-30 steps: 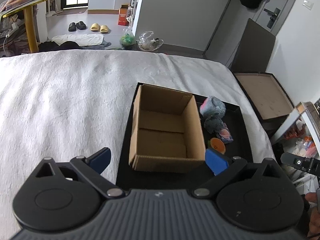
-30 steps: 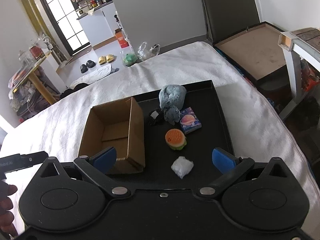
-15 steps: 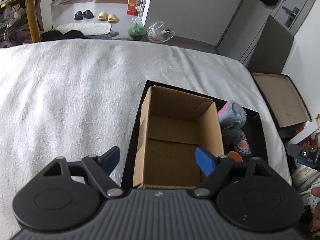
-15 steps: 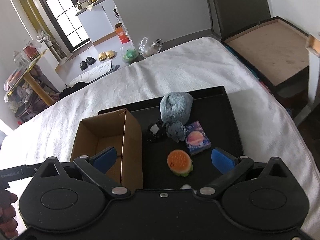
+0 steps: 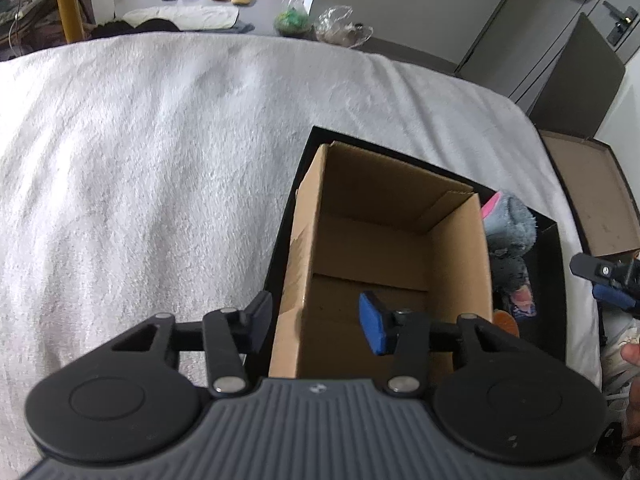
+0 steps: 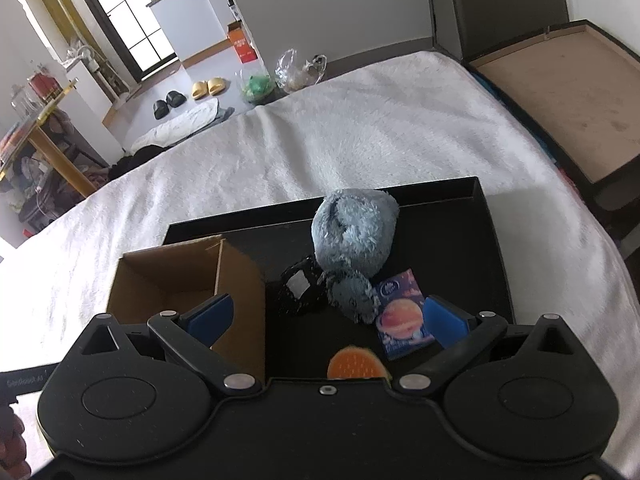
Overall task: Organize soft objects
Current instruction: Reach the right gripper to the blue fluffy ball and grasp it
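a black tray lies on a white fluffy blanket, and an open cardboard box stands in the tray's left part, nothing visible inside it. the left gripper straddles the box's left wall near the near corner: its left finger sits outside the wall, over the tray edge, and its blue-padded right finger is inside the box, with the cardboard between them; the jaws are parted, and i cannot tell whether the pads actually press the wall. the right gripper hangs with its jaws spread wide over the right part of the tray, holding nothing; its left pad shows against the box's near right corner and its right pad just right of a small purple packet printed with a planet. right of the box, toward the far side of the tray, a large grey-blue plush toy rests, and a smaller darker grey plush touches its near side. a black object with a white patch lies just left of the small plush, between it and the box. nearest the camera, an orange squishy toy is half hidden by the gripper body. in the left wrist view the big plush shows a pink part beside the box's right wall. beyond the bed, slippers and plastic bags are on the floor.
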### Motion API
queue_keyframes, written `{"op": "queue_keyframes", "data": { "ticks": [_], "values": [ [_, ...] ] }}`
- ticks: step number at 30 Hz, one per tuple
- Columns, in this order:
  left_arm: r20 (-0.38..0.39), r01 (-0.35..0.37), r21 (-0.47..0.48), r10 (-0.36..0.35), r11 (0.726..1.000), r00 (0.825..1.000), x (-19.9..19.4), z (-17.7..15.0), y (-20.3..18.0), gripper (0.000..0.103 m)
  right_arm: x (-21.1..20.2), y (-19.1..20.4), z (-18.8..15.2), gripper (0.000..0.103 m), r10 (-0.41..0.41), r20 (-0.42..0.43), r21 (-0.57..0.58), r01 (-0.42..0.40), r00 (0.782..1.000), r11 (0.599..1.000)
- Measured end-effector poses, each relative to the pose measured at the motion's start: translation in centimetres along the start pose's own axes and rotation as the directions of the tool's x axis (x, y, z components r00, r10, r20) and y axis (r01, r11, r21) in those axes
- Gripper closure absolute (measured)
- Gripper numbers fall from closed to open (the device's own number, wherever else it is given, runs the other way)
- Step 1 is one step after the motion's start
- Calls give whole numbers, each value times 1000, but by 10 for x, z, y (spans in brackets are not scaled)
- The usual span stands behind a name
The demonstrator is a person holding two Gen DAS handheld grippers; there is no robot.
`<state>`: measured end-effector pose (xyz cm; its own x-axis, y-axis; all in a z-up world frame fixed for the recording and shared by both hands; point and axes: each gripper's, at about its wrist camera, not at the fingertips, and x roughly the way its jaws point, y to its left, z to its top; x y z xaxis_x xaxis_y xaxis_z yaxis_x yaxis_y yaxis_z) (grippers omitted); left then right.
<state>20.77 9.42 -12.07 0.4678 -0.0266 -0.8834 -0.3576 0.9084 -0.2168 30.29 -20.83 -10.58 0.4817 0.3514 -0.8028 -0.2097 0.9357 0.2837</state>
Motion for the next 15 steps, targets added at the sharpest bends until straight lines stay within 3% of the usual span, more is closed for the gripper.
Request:
{"op": "queue_keyframes", "data": {
  "ticks": [5, 12, 15],
  "values": [
    [-42, -17, -2, 17, 1000, 999, 19, 3, -1, 76, 28, -3, 11, 2, -8, -17, -12, 8, 1000, 1000],
    [-66, -39, -27, 37, 999, 997, 33, 8, 1, 92, 62, -8, 23, 1, -21, -28, -37, 20, 999, 999],
    [-68, -58, -38, 56, 998, 996, 37, 11, 1, 92, 72, -8, 26, 1, -16, -27, -49, 15, 999, 999]
  ]
}}
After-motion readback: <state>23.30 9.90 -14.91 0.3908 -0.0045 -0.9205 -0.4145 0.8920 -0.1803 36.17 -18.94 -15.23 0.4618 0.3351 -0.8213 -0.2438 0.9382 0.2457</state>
